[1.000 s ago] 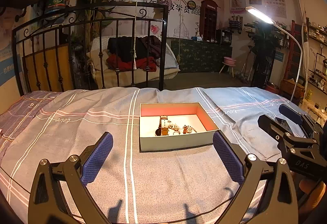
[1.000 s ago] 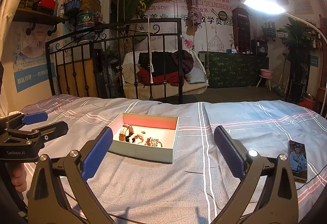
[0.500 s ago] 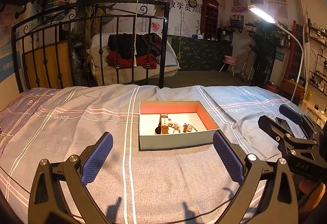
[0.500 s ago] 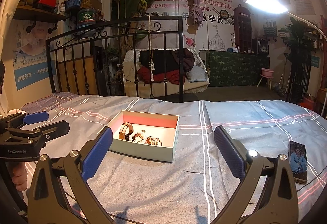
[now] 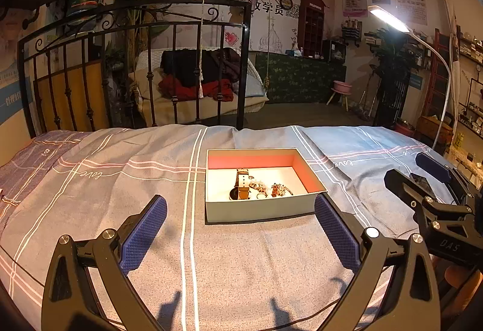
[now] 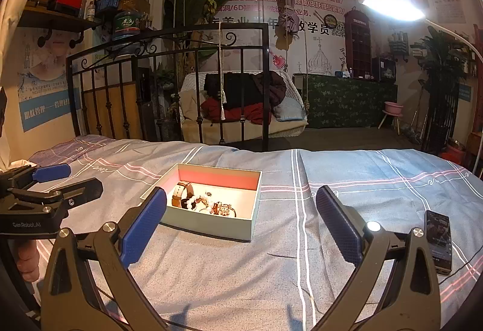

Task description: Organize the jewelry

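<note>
A pale green box with a pink inner wall and white floor lies on the bed, also in the right wrist view. In it lie a brown-strap watch, a white bead bracelet and small gold pieces. My left gripper is open and empty, just in front of the box. My right gripper is open and empty, to the box's right front. Each gripper shows in the other's view: the right one, the left one.
The bed has a grey-blue sheet with pink and white stripes. A black iron headboard stands at its far edge. A phone lies on the sheet at the right. A lit lamp arches over the right side.
Both cameras have drifted slightly; the box sits a little lower and nearer in each view. Both grippers stay open and empty.
</note>
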Demonstrator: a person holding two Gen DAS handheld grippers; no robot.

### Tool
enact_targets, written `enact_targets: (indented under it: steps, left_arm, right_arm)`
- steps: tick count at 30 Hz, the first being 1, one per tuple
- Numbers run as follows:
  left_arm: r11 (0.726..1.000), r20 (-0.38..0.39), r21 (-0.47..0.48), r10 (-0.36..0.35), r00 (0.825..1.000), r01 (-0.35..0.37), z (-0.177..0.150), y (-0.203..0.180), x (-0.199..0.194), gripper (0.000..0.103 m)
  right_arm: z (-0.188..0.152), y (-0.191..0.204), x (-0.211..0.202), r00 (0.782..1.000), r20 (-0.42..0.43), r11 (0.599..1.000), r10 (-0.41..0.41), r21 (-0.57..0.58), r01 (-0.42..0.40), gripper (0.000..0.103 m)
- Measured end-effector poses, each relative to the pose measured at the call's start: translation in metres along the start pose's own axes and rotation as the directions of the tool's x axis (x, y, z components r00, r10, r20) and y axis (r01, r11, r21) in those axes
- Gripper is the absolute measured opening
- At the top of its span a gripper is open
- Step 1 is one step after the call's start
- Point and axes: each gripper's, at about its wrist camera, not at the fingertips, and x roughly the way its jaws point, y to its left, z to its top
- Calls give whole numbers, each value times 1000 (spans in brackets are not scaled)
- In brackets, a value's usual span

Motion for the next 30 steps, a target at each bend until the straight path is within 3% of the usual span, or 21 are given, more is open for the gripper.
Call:
enact_targets:
  steps: [30]
  left_arm:
    - [1000, -13, 24, 11, 1000, -11, 0, -5, 12, 97]
  right_arm:
    - [-2, -2, 16, 1000, -29, 1000, 0, 7, 0, 98]
